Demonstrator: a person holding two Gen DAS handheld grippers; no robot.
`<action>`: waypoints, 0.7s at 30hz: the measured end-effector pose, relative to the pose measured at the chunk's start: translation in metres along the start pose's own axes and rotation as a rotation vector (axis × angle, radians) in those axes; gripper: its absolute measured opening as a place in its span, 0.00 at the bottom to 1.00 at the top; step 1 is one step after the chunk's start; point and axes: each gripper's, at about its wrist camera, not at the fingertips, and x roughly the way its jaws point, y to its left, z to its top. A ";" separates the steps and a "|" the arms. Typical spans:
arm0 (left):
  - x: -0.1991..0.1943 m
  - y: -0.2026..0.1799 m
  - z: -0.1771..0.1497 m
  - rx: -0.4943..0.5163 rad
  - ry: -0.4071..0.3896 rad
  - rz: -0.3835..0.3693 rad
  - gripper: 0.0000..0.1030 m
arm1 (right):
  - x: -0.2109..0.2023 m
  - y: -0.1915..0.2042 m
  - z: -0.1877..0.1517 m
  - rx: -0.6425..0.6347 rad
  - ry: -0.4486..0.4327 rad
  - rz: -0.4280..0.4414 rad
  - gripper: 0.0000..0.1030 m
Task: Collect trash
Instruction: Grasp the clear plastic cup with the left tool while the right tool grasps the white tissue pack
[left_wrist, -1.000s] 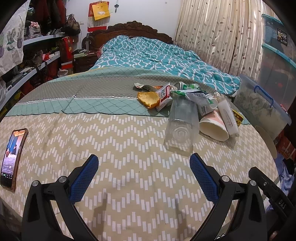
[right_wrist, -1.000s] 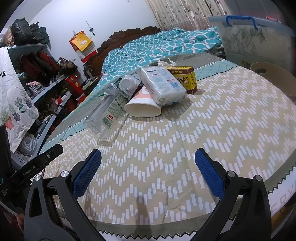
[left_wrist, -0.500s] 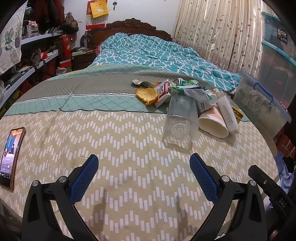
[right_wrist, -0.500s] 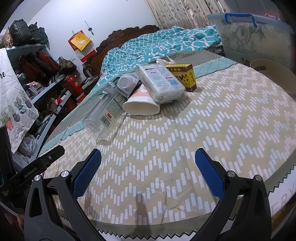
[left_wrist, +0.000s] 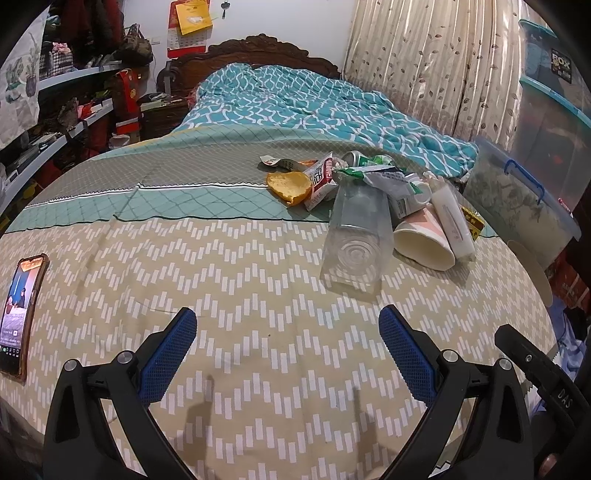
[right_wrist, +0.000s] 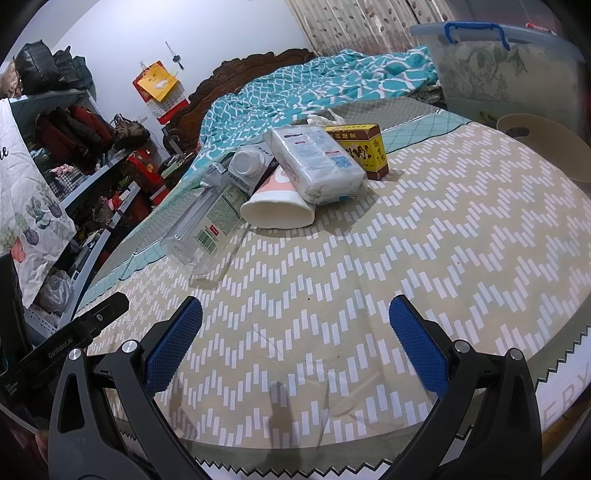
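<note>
On the bed cover, the trash lies in 1 heap: a clear plastic bottle, a paper cup, a tissue pack and a yellow box. Both the left tongs and right tongs are wide and hold nothing. Since 1 second ago the left view has moved slightly closer to the heap, probably an approach; nothing is collected yet.

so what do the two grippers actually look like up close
Both look alike: the left gripper and right gripper each have two black plastic arms, angled outward, with silver screws at the joints. The fingers are faced with blue mesh-textured pads. A black bar with small white lettering shows beside each. No cables or sleeves are visible.
</note>
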 end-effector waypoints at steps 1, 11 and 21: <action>0.000 0.000 0.000 0.001 0.000 -0.001 0.92 | 0.000 -0.001 0.000 0.001 -0.005 -0.004 0.97; 0.025 -0.006 0.024 0.040 0.052 -0.065 0.92 | 0.001 0.003 0.033 -0.133 -0.051 -0.025 0.96; 0.077 -0.043 0.066 0.106 0.057 -0.075 0.92 | 0.055 -0.012 0.103 -0.216 0.017 -0.024 0.89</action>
